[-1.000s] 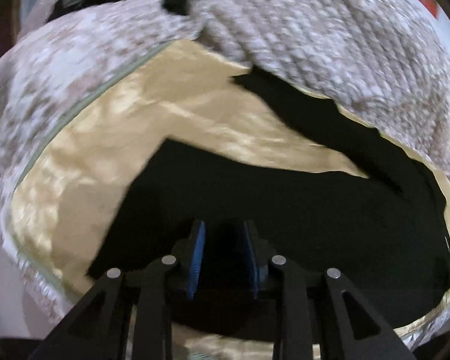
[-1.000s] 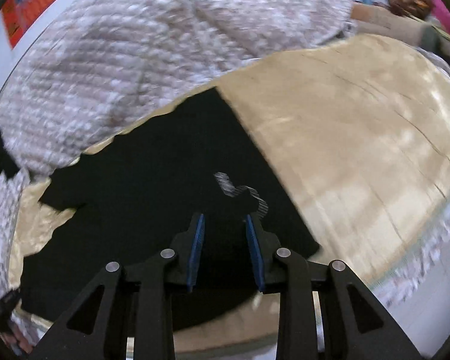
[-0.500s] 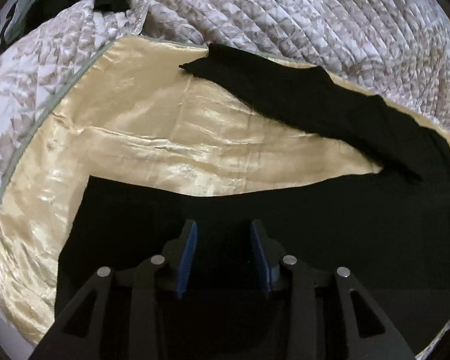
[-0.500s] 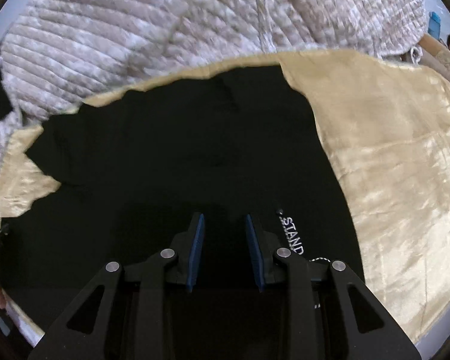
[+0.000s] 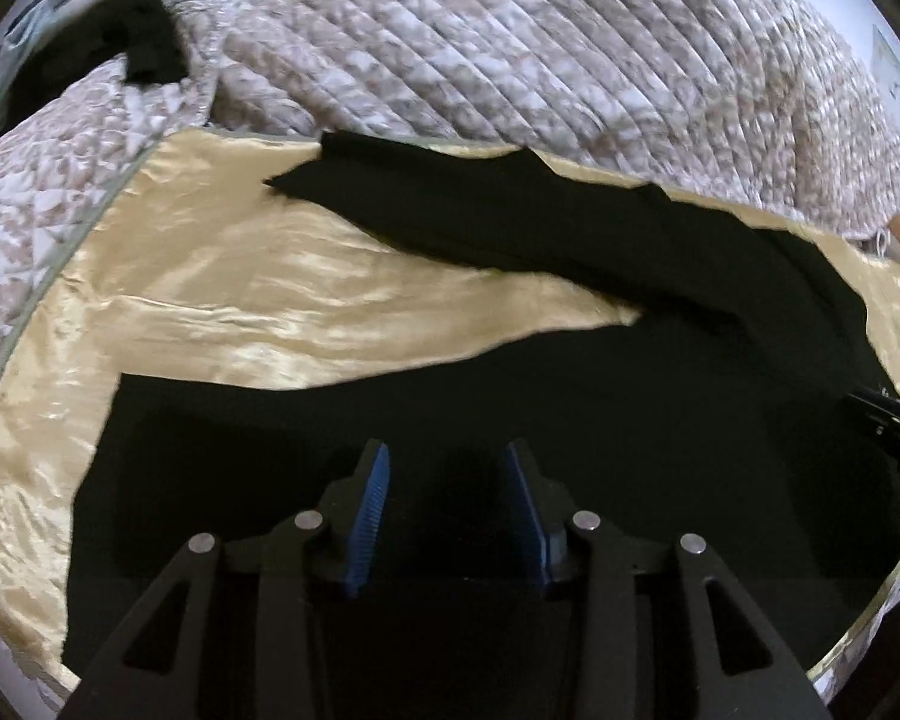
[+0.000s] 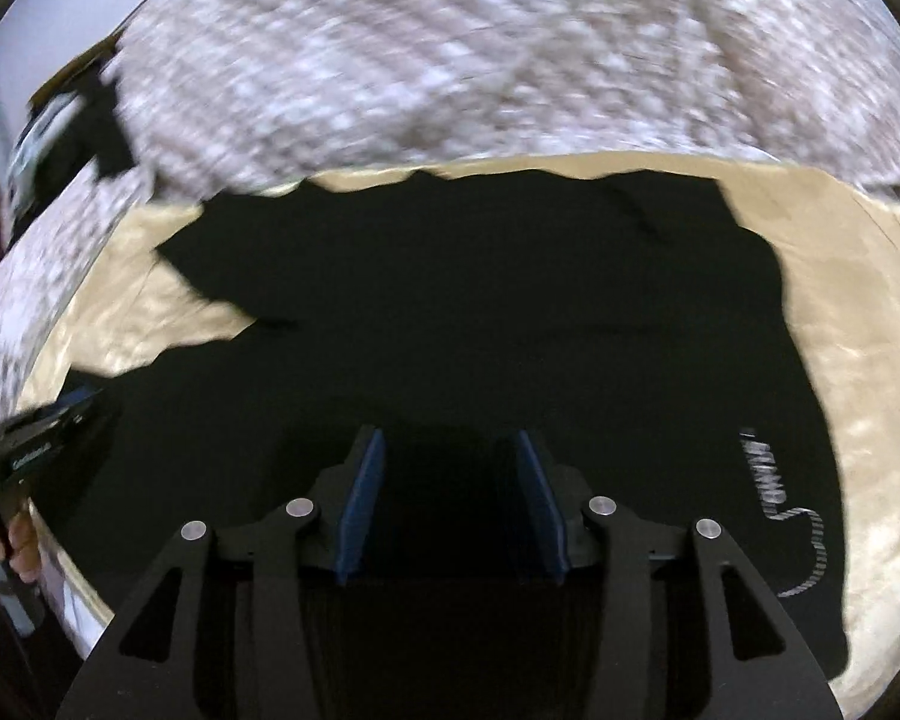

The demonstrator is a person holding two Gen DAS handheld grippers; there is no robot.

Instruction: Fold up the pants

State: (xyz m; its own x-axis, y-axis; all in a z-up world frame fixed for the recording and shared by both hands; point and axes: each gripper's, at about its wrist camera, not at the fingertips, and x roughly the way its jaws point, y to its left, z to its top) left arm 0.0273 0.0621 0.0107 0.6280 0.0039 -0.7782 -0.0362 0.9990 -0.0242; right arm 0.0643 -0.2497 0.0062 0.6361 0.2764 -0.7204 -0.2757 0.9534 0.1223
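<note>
Landmark: black pants (image 5: 570, 420), spread flat on a gold satin sheet (image 5: 240, 300) over a bed.

Nearest: left gripper (image 5: 447, 516) hung over the near pant leg, jaws opening, gap about mid-width. Blue ribbed pads (image 5: 366, 516) stood clear either side of the cloth below; nothing pinched. Right gripper (image 6: 450, 498) was over the waist end of the pants, jaws also opening, similar gap, blue pads (image 6: 357, 510) gripping nothing. Whether the tips touched the fabric, couldn't tell: black on black.

Pants: matte black, soft knit look. Near leg ran left, ending in a straight hem. Far leg splayed away from it at an angle, leaving a wedge of bare sheet between the two. White lettering (image 6: 768, 474) and a striped white drawstring (image 6: 810, 558) sat at the right edge of the waist; text too blurred to read.

Around the pants: satin sheet, glossy, pale gold, finely wrinkled with bright highlights, showing left of, right of and between the legs.

Beyond the pants: quilted bedspread (image 5: 510, 42), grey-white mottled print, diagonal stitched ribs, bunched up along the sheet's far edge. Another black garment (image 5: 144, 48) lay on the quilt, far left of the pants. Right wrist view was motion-blurred there.
</note>
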